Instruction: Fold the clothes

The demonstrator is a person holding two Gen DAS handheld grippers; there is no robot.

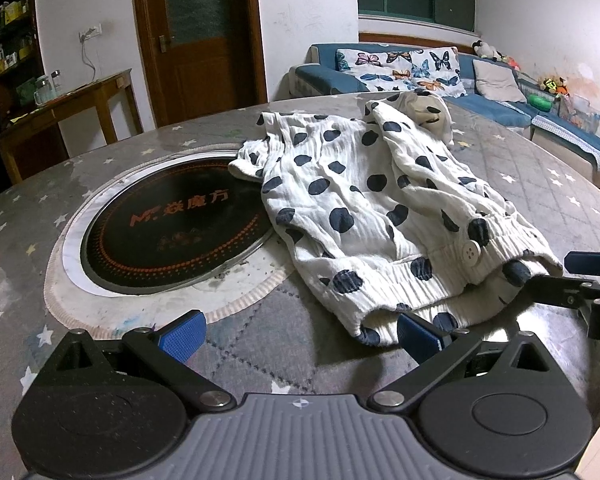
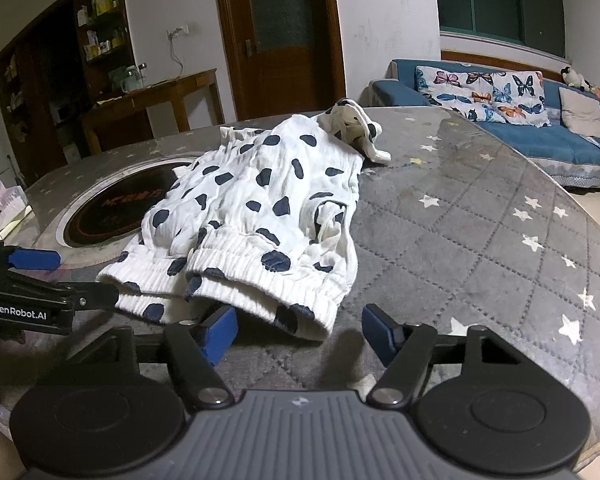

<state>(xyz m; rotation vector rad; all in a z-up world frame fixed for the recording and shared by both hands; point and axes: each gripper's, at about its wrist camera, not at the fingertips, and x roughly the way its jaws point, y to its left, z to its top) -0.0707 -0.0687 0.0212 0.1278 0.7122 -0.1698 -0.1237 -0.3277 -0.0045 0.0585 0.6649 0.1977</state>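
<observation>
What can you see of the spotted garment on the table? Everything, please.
The spotted garment is white, crinkled, thin-looking cloth with dark navy spots. A ribbed elastic hem faces the cameras, with a white button on it. It lies loosely crumpled, not yet folded, on the grey quilted table cover; one edge overlaps the round inset cooktop. A bunched part sits at its far end. The left gripper and right gripper stand at the hem with jaws open, gripping nothing.

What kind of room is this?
Most likely a home living and dining room: a blue sofa with butterfly cushions, a round table with a built-in cooktop, and a wooden door.
</observation>
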